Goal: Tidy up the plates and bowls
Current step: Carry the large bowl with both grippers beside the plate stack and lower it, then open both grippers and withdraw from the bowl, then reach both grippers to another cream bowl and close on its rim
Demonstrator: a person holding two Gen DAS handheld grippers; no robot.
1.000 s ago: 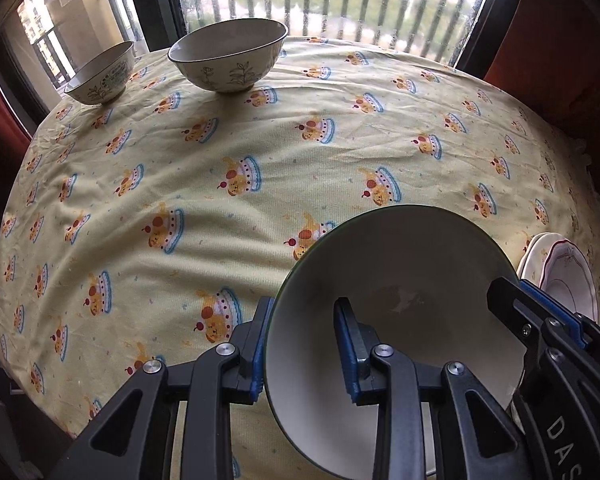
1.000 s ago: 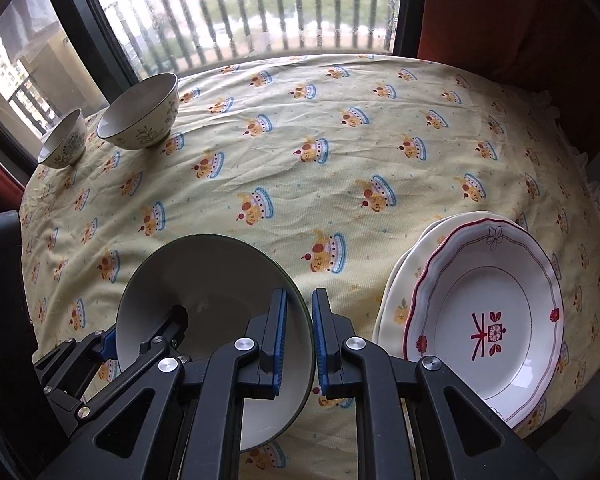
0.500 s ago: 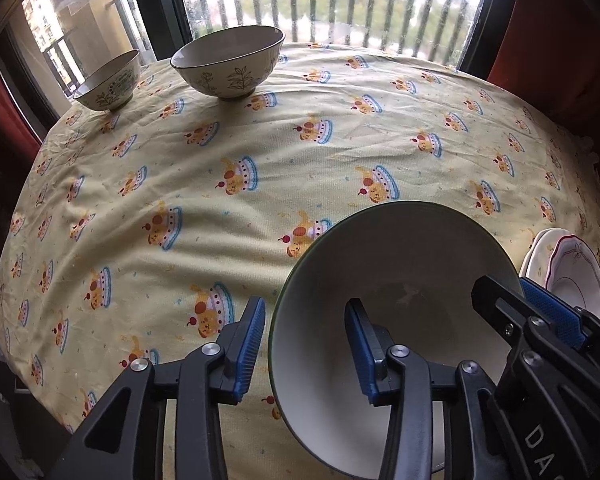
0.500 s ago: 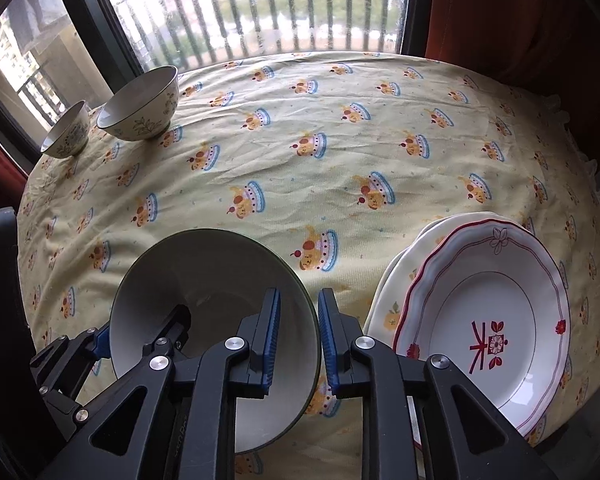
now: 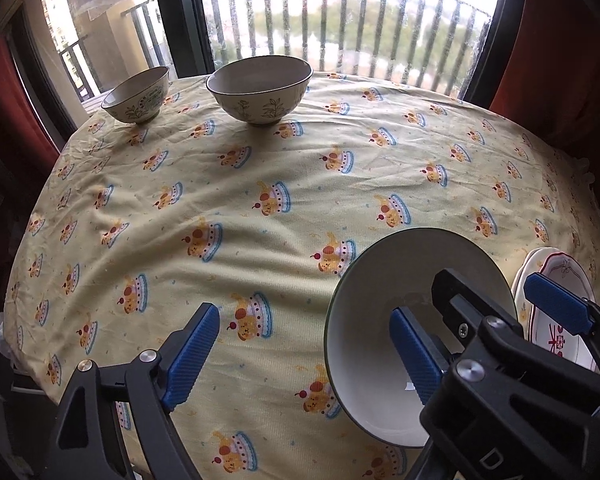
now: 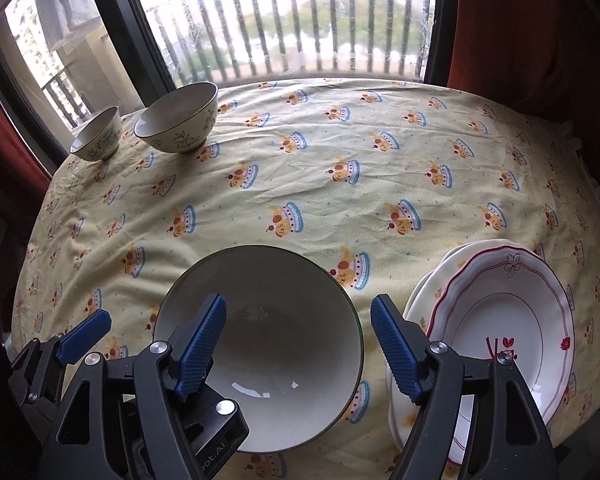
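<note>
At 6 o'clock on the tablecloth [image 6: 340, 208], with both the left gripper [image 5: 300, 350] and the right gripper [image 6: 298, 344] spread wide and holding nothing, we judge it best to re-grip the large bowl's [image 6: 268, 320] rim squarely before carrying it toward the 2 bowls [image 6: 176, 122] at 10 o'clock.

left tongs body [image 6: 214, 462]: partial "oot.AI" | right tongs body [image 5: 496, 460]: partial "DA" | plate [image 6: 500, 350]: red mark, unreadable

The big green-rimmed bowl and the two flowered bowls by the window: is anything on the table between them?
Nothing but bare tablecloth. The right wrist view shows patterned cloth from the green-rimmed bowl to the larger flowered bowl and smaller flowered bowl.
</note>
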